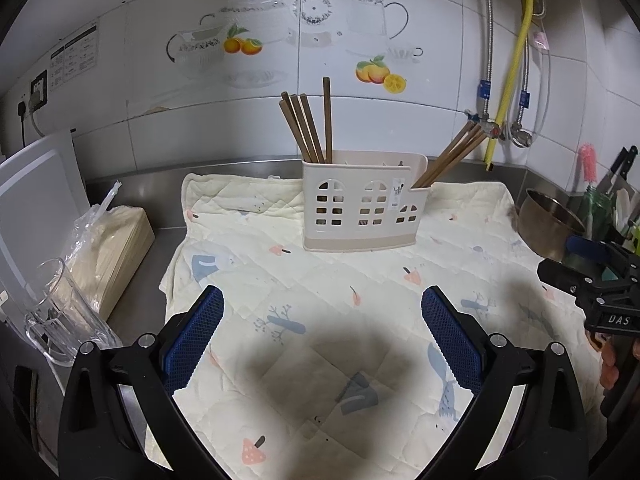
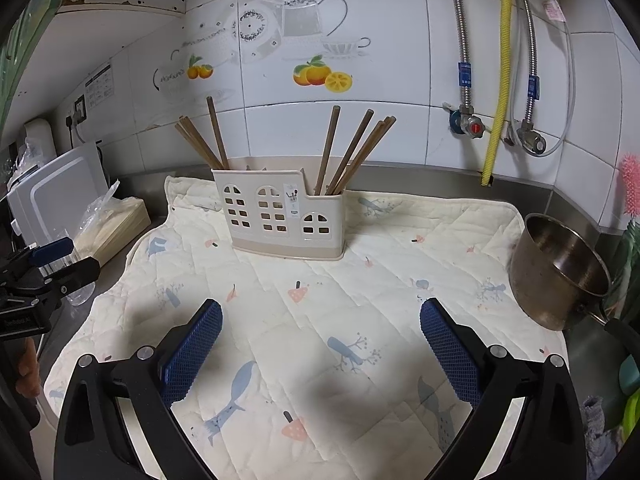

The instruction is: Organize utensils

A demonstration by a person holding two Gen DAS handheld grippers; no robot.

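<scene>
Blue-padded fingers fill the bottom of both wrist views: the left gripper (image 1: 322, 322) and the right gripper (image 2: 320, 326) each stand with jaws wide apart, holding nothing, low over the printed quilted mat (image 1: 320, 344).

Up the frame from each gripper, well apart from the fingertips and roughly centred between them, the cream utensil holder (image 1: 360, 204) stands upright on the far half of the mat. Its front has window-shaped cutouts and a small sticker too fine to read. One bundle of brown chopsticks (image 1: 306, 128) rises from the taller left end, long axes near vertical, tops fanning toward the upper left, with one stick straight up. A second bundle of chopsticks (image 1: 452, 156) sits in the lower right compartment and leans steeply to the upper right, tips against the tiled wall backdrop.

At the right edge of the left wrist view the other gripper's black body shows the letters "DAS", with fingers of a hand (image 1: 608, 364) just under it.

Left of the mat lie a clear glass mug (image 1: 52, 312), a plastic-wrapped tan stack (image 1: 112, 248) and a white board (image 1: 36, 192). Right of the mat sits a steel pot (image 2: 560, 268). A yellow hose (image 2: 502, 72) and braided metal pipes run down the wall at upper right, beside fruit and teapot decals.
</scene>
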